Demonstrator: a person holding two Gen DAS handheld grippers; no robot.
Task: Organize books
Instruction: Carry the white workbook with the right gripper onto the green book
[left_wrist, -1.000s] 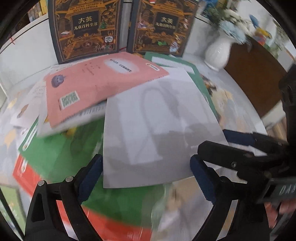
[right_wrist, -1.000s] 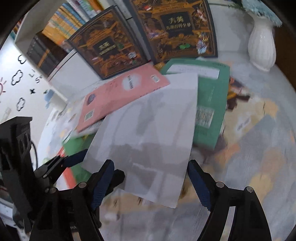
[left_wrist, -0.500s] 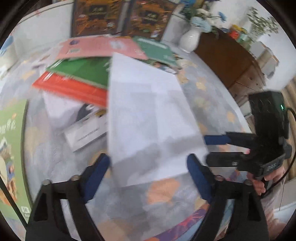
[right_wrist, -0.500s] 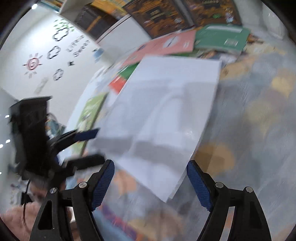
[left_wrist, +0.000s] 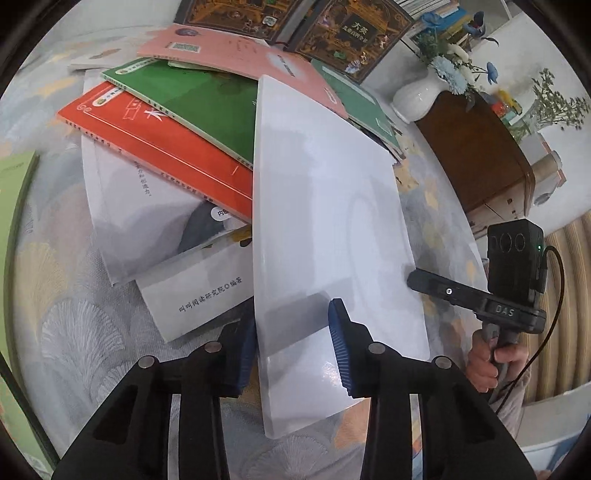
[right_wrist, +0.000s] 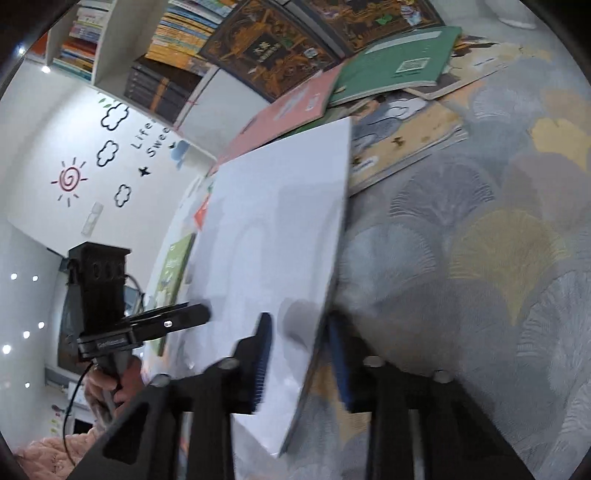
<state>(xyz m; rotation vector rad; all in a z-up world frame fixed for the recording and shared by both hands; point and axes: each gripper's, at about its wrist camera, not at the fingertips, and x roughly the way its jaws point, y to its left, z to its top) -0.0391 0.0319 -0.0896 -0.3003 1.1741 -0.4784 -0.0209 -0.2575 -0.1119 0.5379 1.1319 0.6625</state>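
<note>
A plain white book (left_wrist: 325, 206) is raised off the heap and tilted. My left gripper (left_wrist: 291, 350) holds its near end, with the jaws closing, one blue pad on the top face and the other under the left edge. My right gripper (right_wrist: 301, 358) is also closing, and its pads press on both faces of the same white book (right_wrist: 273, 229). In the left wrist view the right gripper (left_wrist: 417, 282) meets the book's right edge. The left gripper (right_wrist: 203, 314) reaches its left edge in the right wrist view. A loose pile lies behind: red book (left_wrist: 159, 147), green book (left_wrist: 192, 99), pink book (left_wrist: 236, 55).
Two dark ornate volumes (left_wrist: 354, 29) lean upright at the back below a bookshelf (right_wrist: 177, 33). A white vase (left_wrist: 417, 99) stands by a wooden cabinet (left_wrist: 476, 155). More white books (left_wrist: 207, 291) lie under the red one. The patterned cloth (right_wrist: 480, 258) spreads to the right.
The white book lay flat on the pile between open jaws. Both grippers have since pulled back and down, closed on it, and it now stands tilted off the heap.
</note>
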